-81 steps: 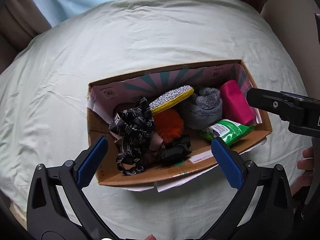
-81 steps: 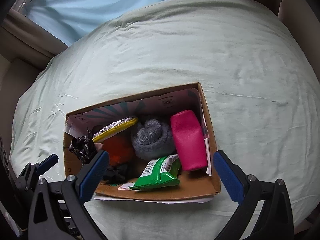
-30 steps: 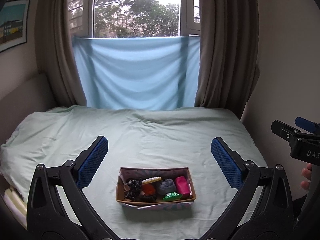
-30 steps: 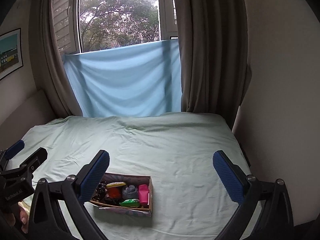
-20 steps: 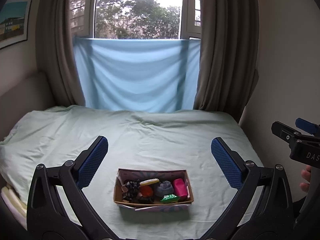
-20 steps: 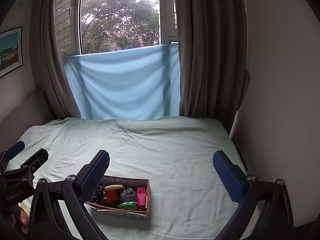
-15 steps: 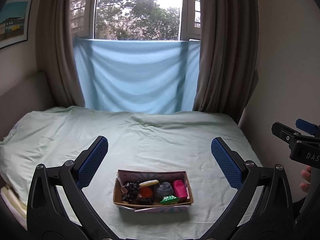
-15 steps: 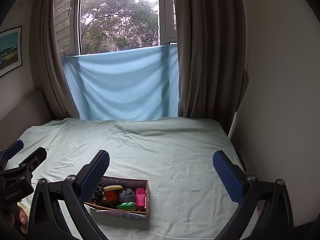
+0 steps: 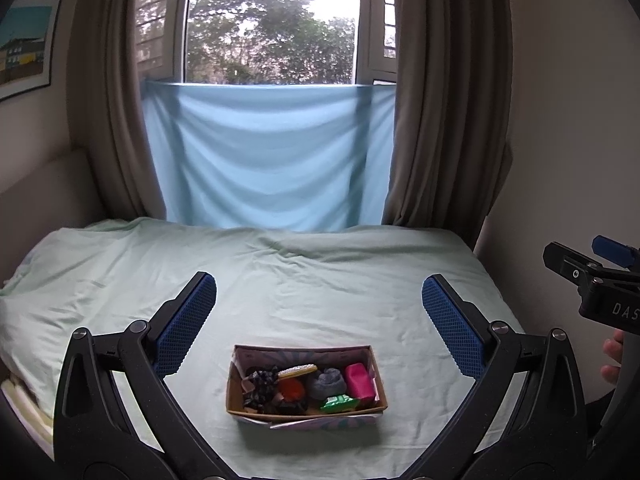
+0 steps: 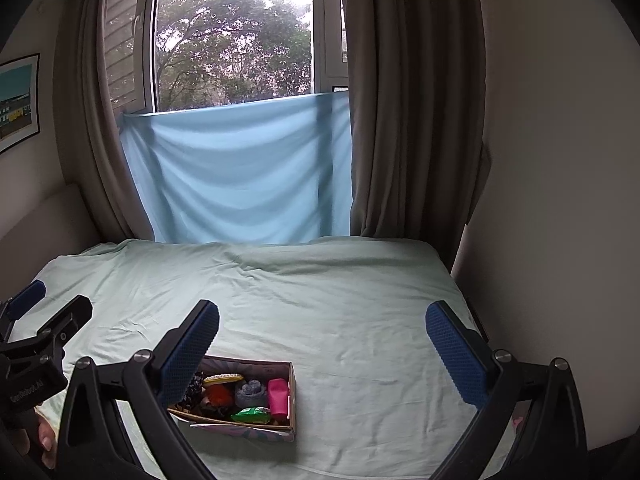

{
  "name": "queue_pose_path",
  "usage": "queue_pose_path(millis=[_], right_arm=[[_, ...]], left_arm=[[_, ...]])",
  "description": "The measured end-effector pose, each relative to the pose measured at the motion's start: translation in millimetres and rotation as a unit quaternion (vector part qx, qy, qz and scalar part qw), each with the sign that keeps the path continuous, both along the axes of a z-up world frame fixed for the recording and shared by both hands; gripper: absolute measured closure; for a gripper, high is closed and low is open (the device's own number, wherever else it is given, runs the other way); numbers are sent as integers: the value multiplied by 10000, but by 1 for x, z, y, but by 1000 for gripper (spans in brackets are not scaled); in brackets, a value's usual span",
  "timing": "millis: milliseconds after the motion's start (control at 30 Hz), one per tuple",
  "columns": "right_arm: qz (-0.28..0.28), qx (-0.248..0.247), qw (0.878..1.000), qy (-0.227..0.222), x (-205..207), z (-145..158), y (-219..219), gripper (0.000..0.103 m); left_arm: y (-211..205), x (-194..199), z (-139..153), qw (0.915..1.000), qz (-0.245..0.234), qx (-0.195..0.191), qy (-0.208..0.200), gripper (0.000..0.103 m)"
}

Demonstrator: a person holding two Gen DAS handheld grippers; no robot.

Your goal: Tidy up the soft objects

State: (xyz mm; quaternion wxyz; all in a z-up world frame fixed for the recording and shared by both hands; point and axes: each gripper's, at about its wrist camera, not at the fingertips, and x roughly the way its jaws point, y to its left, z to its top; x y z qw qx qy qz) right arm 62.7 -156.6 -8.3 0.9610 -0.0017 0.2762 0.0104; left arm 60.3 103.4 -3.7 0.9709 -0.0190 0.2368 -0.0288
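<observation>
While both tools hang well back from the bed, the scene reads as follows.
Left tool (image 9: pixel 319 322): spread wide, blue pads far apart, nothing between them; held above the near part of the bed.
Right tool (image 10: pixel 322 346): likewise spread wide and holding nothing; its tip also shows at the right edge of the left wrist view.
Cardboard box (image 9: pixel 306 411): sits on the bed's near half, open at the top, apart from both tools.
Box contents: a pink pouch (image 9: pixel 360 381) at the right end, a grey plush item (image 9: pixel 328 382) beside it, a green packet (image 9: pixel 339 403) in front of those, an orange fluffy item (image 9: pixel 293 389) in the middle, a glittery yellow-edged sponge (image 9: pixel 297 370) lying above it, and black patterned fabric (image 9: pixel 262 388) at the left end.
Bed (image 9: pixel 320 280): covered in a pale green sheet, lightly creased.
Background: a blue cloth (image 9: pixel 268 156) hangs across the lower window between brown curtains (image 9: pixel 436 120).
</observation>
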Motion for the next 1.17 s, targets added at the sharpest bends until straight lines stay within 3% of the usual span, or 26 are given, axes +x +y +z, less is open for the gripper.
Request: queue_pose_path(millis=[1167], right_arm=[[-173,12,9998,-74,2,6,1,0]], left_arm=[[11,3,2,9998,75,29,-187,0]])
